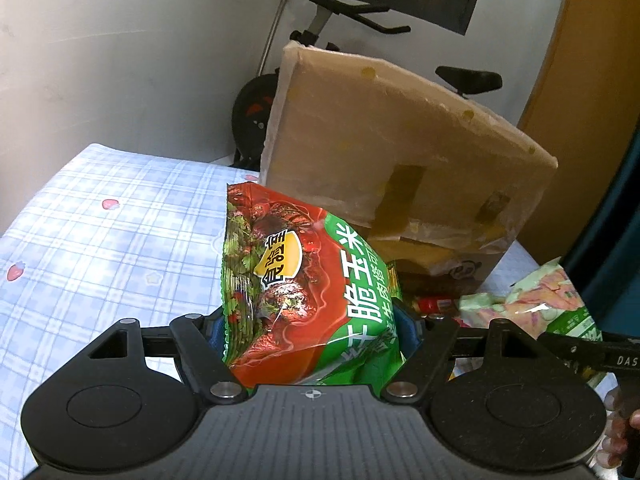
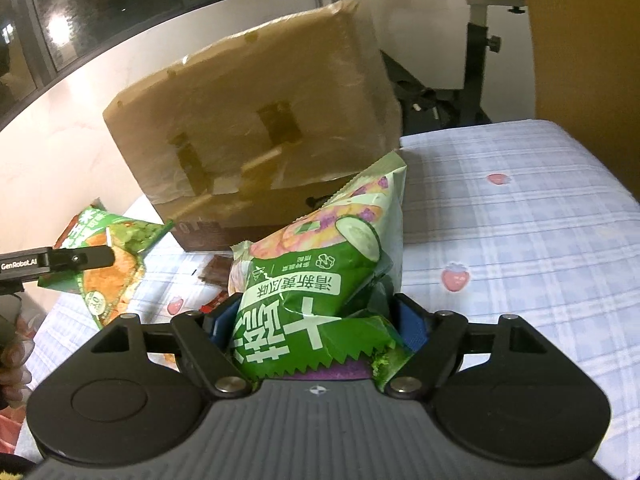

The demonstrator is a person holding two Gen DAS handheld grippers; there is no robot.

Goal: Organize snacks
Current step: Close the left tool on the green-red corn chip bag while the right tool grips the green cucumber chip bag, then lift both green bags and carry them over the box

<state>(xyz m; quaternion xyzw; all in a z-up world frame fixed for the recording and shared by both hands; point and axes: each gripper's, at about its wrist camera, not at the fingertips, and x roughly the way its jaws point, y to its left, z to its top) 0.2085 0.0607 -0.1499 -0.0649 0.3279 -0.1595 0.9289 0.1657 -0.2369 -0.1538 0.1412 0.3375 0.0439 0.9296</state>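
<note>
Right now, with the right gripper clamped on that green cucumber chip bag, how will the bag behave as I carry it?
Likely floppy: the green chip bag is creased where the right gripper pinches it, and its upper end leans sideways. Probably light for its size, since it looks puffed. The glossy film may slip, and the chips could crush, so avoid squeezing harder.

Cardboard box (image 1: 400,148) blocks the bed's (image 1: 100,240) far edge ahead; checked sheet lies bare out to both side edges.
</note>
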